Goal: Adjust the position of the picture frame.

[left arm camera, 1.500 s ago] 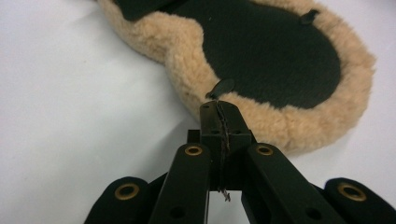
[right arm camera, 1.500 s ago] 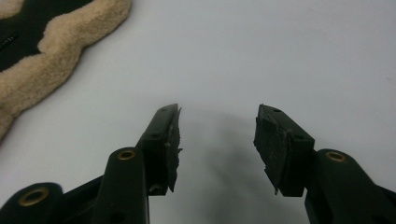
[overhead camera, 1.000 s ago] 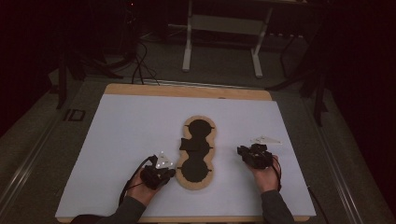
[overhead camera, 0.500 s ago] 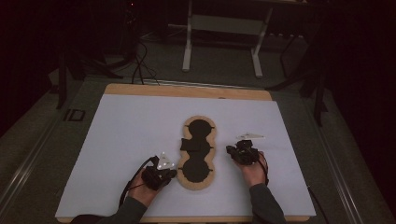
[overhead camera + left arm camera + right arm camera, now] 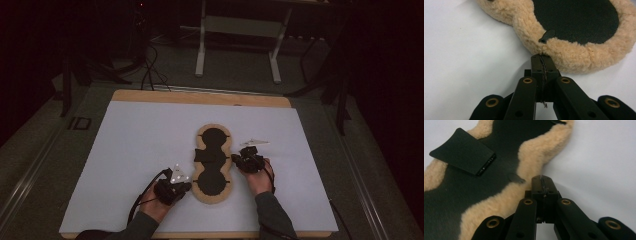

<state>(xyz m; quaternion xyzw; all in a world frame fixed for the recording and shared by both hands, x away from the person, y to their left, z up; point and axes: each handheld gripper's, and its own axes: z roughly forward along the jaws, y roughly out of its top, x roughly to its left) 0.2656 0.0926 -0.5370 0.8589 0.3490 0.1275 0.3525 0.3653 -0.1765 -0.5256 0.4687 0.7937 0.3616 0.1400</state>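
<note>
- High view showed the left gripper (image 5: 184, 187) beside the fleece pad's (image 5: 212, 196) near lobe, jaws pressed together at its fleece edge.
- Pad lay mid-table (image 5: 125, 150).
- Right gripper (image 5: 239, 161), jaws closed, empty, touched the pad's waist.

White sheet (image 5: 140, 150) covering a wooden tabletop (image 5: 200, 97), grey metal stand legs (image 5: 235, 45) on the dark floor beyond, black cables (image 5: 150, 65) trailing at left
</note>
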